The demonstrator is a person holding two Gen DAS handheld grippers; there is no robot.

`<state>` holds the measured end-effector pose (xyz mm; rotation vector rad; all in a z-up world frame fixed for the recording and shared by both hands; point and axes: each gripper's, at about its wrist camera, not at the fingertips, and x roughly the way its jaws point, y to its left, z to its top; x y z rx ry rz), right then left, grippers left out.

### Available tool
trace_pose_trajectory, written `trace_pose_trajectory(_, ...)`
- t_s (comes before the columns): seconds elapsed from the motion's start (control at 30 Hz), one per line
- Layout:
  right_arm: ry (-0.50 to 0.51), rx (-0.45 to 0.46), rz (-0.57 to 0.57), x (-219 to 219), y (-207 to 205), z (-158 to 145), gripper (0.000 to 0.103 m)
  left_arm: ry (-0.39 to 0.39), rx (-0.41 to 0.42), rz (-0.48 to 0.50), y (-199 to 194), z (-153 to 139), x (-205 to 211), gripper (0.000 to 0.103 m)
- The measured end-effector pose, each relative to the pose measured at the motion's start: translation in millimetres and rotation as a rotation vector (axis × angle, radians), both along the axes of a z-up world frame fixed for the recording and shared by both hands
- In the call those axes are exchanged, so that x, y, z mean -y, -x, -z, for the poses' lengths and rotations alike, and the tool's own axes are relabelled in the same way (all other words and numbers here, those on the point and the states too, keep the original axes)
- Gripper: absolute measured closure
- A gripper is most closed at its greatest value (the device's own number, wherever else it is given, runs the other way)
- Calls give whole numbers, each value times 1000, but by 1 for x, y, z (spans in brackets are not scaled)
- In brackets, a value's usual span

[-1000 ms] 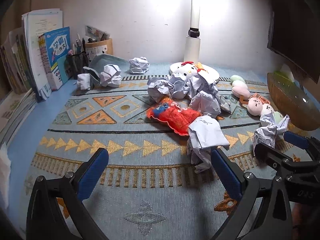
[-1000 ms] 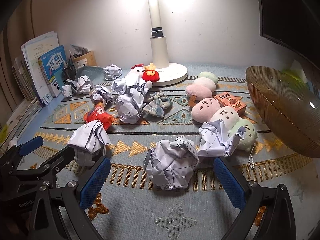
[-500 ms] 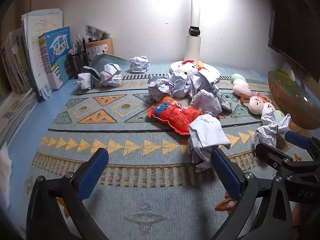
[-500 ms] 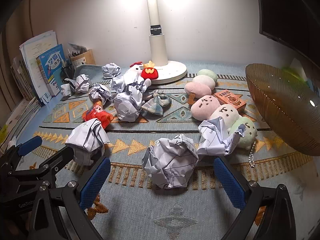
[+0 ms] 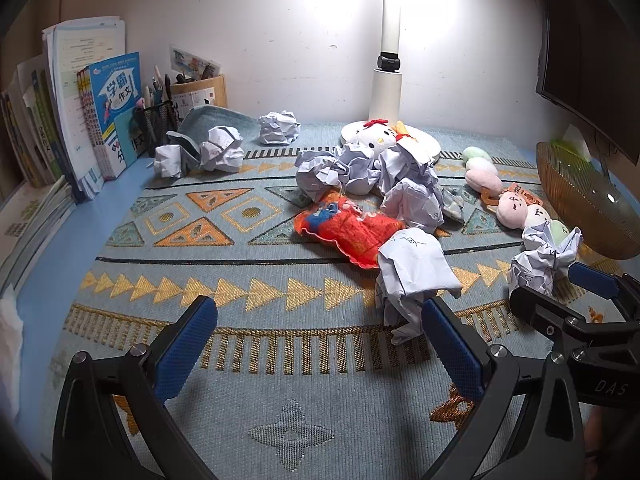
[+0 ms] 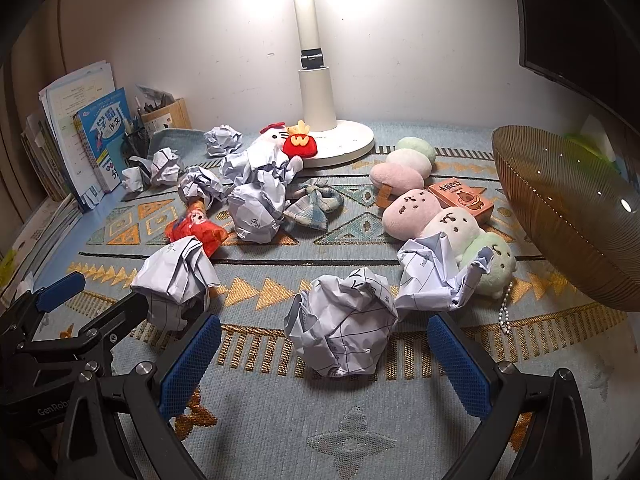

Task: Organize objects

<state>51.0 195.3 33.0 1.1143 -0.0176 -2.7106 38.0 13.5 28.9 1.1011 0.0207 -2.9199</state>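
Legible markings noted:

- Blue book (image 5: 114,92), cover: Chinese characters "学霸作文".
- Left gripper (image 6: 60,308) body, seen from the right wrist: "GenRob", cut off.
- Right gripper (image 5: 560,296) body, seen from the left wrist: "DAS".
- Red plush pouch (image 6: 299,145): yellow "W".
- Orange box (image 6: 464,197): print too small to read.

A blue desk (image 5: 38,280) carries a patterned woven mat (image 5: 248,312). On the mat lie crumpled paper balls (image 6: 340,336), plush toys (image 6: 408,212), a red pouch (image 5: 348,232), a small orange box (image 6: 460,196) and the lamp base (image 6: 344,140). Books (image 5: 108,112) stand at the left edge.
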Motion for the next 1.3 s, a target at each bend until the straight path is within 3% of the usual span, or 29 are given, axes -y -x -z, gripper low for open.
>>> trace_pose_trajectory(0.17, -7, 0, -4, 2, -1, 0, 0, -1, 4, 0, 1, 0, -1, 1)
trace_pose_trajectory(0.43, -30, 37, 6, 5, 5, 5, 0, 0, 79, -8, 10, 8, -2, 1)
trace_pose_trajectory(0.7, -26, 38, 9, 3, 4, 5, 0, 17, 83, -5, 11, 8, -4, 1)
trace_pose_trajectory(1.3, -26, 39, 6, 5, 3, 4, 0, -75, 133, -21, 17, 12, 10, 1)
